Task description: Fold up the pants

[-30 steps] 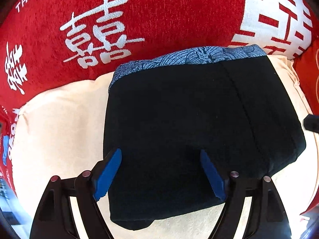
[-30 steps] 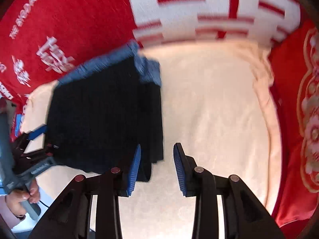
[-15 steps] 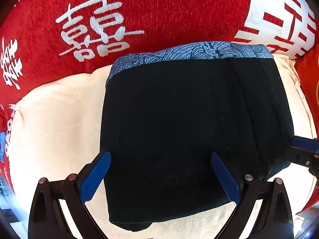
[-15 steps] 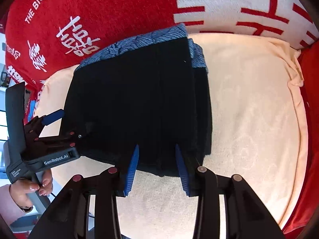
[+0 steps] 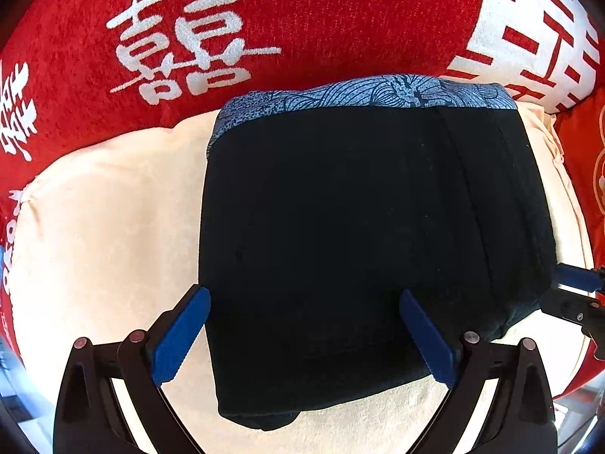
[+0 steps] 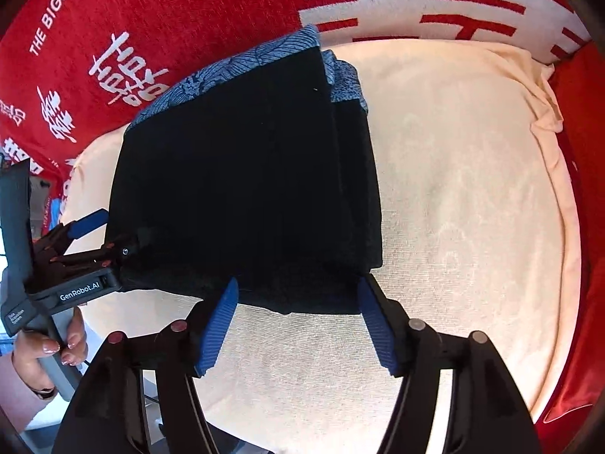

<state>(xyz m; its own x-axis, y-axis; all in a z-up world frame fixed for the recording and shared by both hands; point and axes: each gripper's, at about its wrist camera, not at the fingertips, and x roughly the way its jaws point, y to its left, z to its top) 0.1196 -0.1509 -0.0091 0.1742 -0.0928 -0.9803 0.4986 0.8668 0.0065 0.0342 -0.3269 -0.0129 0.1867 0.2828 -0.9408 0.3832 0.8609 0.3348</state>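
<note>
The black pants (image 5: 355, 234) lie folded into a compact rectangle on a cream towel (image 5: 98, 219), with a blue patterned waistband (image 5: 378, 92) at the far edge. They also show in the right wrist view (image 6: 242, 189). My left gripper (image 5: 304, 335) is open wide, its blue pads over the near edge of the pants, holding nothing. My right gripper (image 6: 298, 321) is open at the pants' near right corner, empty. The left gripper also shows at the left of the right wrist view (image 6: 90, 242), and the right gripper's tip shows at the right edge of the left wrist view (image 5: 574, 291).
A red blanket with white characters (image 5: 181, 45) backs the towel. A red cushion (image 6: 582, 227) borders the right side. Bare cream towel (image 6: 472, 189) stretches right of the pants. A hand (image 6: 41, 352) holds the left gripper's handle.
My right gripper moved left to the pants' near edge and opened wider. My left gripper opened wider over the pants' near edge. The pants stay folded in place.
</note>
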